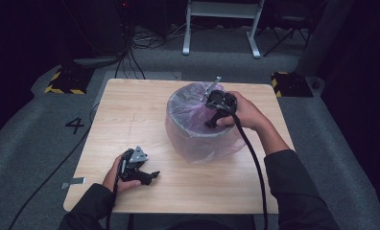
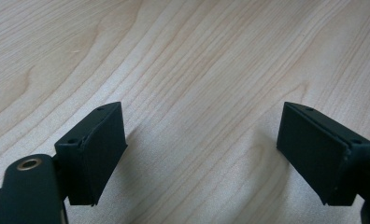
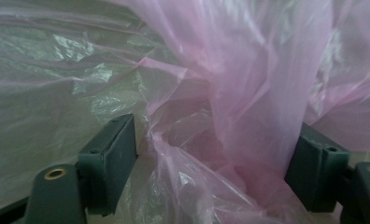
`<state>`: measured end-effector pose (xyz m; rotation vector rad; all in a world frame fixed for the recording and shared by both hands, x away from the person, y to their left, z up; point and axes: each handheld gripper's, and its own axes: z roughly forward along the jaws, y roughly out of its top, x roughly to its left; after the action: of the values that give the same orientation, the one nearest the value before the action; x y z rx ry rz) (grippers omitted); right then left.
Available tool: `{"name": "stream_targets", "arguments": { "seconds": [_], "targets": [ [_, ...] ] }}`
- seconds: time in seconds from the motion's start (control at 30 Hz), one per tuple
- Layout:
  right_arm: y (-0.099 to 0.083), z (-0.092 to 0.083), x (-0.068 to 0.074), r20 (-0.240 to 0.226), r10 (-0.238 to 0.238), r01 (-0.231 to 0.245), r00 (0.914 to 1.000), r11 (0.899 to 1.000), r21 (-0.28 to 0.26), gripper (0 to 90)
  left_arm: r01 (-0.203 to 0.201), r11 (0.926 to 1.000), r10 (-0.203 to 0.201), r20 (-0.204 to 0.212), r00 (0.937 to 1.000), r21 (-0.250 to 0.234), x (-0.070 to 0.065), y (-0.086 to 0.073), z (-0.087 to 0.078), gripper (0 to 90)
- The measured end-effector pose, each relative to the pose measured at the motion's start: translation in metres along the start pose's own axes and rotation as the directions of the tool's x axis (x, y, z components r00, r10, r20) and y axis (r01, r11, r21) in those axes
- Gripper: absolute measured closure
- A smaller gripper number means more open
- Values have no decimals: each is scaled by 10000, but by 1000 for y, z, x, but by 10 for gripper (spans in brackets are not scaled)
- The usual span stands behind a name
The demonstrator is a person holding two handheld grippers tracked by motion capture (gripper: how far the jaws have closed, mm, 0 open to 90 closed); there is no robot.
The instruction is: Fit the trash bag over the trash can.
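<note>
Right gripper [image 3: 211, 154] gapes around pink bag [image 3: 248, 93]; left gripper [image 2: 202, 154] gapes over bare table [image 2: 197, 56].

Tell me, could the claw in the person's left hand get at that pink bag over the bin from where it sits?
Probably yes: the left claw rests open on bare table, nothing between it and the pink bag.

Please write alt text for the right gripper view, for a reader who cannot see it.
The right gripper is open, its two black jaws set wide on either side of a bunched fold of thin pink plastic bag. Crinkled, translucent film spreads across the background.
</note>
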<state>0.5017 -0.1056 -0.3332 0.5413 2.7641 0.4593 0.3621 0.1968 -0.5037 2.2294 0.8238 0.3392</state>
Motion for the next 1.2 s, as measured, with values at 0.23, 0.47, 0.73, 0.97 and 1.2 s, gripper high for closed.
{"name": "stream_targets", "arguments": {
  "seconds": [0.23,0.47,0.73,0.97,1.2],
  "targets": [
    [0,2,3,84,-203,200,9998,9993,323,233,-25,10000,25,-16,10000,4,0,0,0,154],
    [-15,-17,1,166,1055,-1006,9943,9777,-1843,236,17,10000,-17,1,10000,-23,0,0,0,152],
    [-45,-42,8,-15,2035,-1891,9791,9069,-3765,232,10,10000,-10,4,10000,-16,0,0,1,147],
    [-71,-63,17,172,2064,-1704,9783,8489,-5003,211,39,10000,-39,7,10000,-2,1,1,1,144],
    [-102,-73,33,706,1974,-1324,9778,8427,-5218,202,4,10000,-4,-13,10000,7,1,1,1,144]
  ]
}}
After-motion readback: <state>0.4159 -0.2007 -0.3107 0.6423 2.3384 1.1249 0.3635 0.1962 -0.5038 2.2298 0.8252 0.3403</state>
